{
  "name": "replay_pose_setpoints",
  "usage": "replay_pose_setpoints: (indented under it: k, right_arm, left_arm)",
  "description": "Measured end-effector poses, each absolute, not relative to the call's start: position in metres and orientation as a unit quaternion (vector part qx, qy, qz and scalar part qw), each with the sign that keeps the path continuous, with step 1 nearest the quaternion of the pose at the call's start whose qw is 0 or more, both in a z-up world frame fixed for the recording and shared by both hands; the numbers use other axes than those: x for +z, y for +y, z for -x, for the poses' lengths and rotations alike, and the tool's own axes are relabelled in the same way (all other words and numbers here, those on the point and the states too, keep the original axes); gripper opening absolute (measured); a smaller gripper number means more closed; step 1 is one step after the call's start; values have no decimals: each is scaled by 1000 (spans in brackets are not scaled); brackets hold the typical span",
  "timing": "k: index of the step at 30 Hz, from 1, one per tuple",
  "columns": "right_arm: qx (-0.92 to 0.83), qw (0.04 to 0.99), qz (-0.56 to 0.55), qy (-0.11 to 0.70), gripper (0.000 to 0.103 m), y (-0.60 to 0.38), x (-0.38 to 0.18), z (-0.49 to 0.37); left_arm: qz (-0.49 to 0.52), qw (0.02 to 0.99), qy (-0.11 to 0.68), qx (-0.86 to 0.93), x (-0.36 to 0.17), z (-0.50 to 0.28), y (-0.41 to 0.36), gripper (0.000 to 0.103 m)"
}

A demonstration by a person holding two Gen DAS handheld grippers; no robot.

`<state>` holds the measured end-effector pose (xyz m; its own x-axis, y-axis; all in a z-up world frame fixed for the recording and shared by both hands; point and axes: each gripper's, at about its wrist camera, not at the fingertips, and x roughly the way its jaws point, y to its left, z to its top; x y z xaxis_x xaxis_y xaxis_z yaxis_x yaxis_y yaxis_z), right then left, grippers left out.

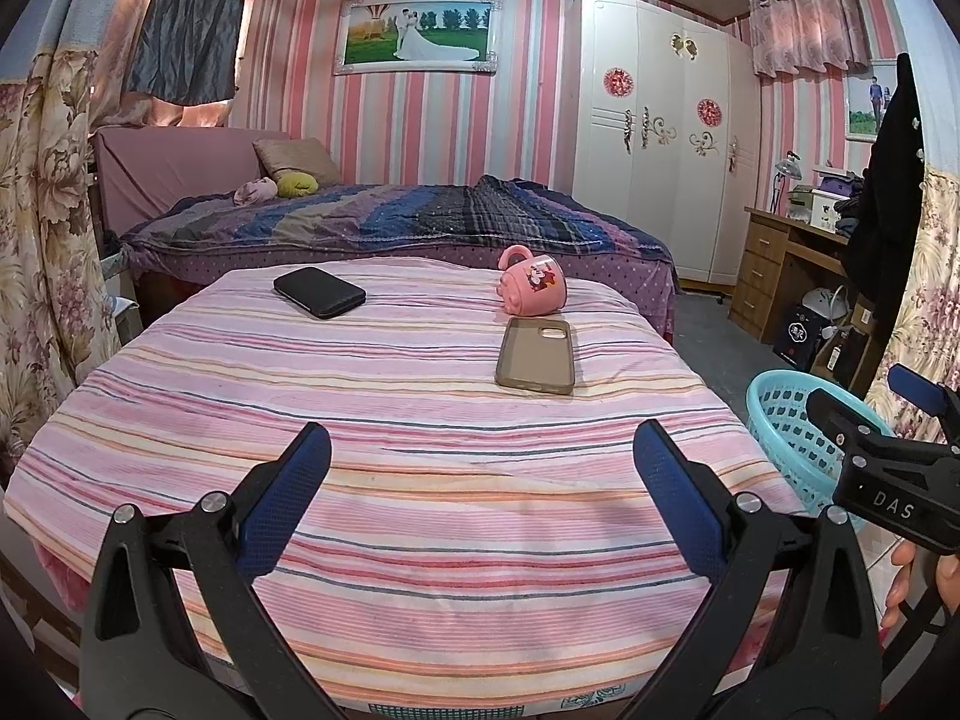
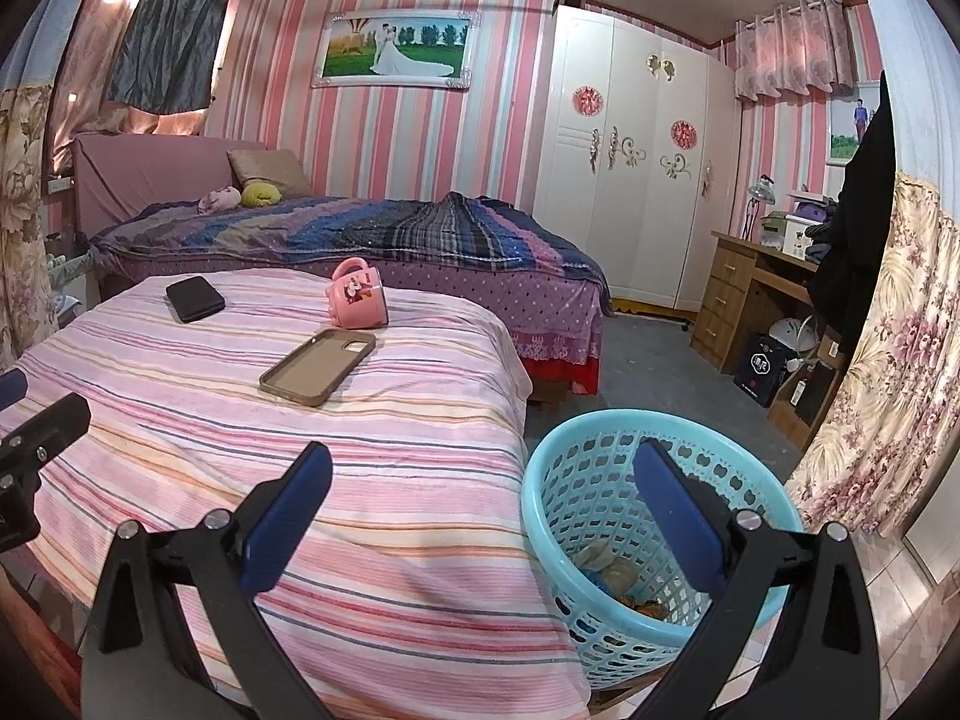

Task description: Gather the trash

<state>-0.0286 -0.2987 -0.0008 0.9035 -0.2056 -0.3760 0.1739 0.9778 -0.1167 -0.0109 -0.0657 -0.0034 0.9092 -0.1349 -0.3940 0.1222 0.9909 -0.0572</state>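
- My left gripper [image 1: 480, 498] hangs with its jaws spread wide and nothing between them, low over the near end of the striped cloth [image 1: 384, 480].
- My right gripper [image 2: 483, 510] is just as wide and empty, one finger over the cloth's edge, the other over the blue basket [image 2: 540, 480] standing beside the table on my right.
- The basket already has crumpled scraps [image 2: 606, 570] at its bottom; I judge those to be the trash.
- Left on the cloth: a brown phone case [image 1: 536, 356] lying open side up, a pink mug [image 1: 534, 285] tipped on its side just beyond it, and a black case [image 1: 319, 292] well apart to the left.
- I see no loose litter there, so I'd judge the collecting nearly done; before grabbing anything more, I'd check it is really rubbish.
- If the phone case goes, I'd come down across its narrow width and pinch the rim.
- Hard to tell: what the scraps are, since mesh and my finger cover part of them.
- The mug's inside faces away, and the table's near edge is behind my jaws.
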Motion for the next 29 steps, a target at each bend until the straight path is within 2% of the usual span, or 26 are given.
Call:
replay_pose_setpoints:
  k: [29]
  right_arm:
    - [-97,974,43,198,98,-298,-2,28]
  left_arm:
    - [18,975,211,-67,-7,9,-67,98]
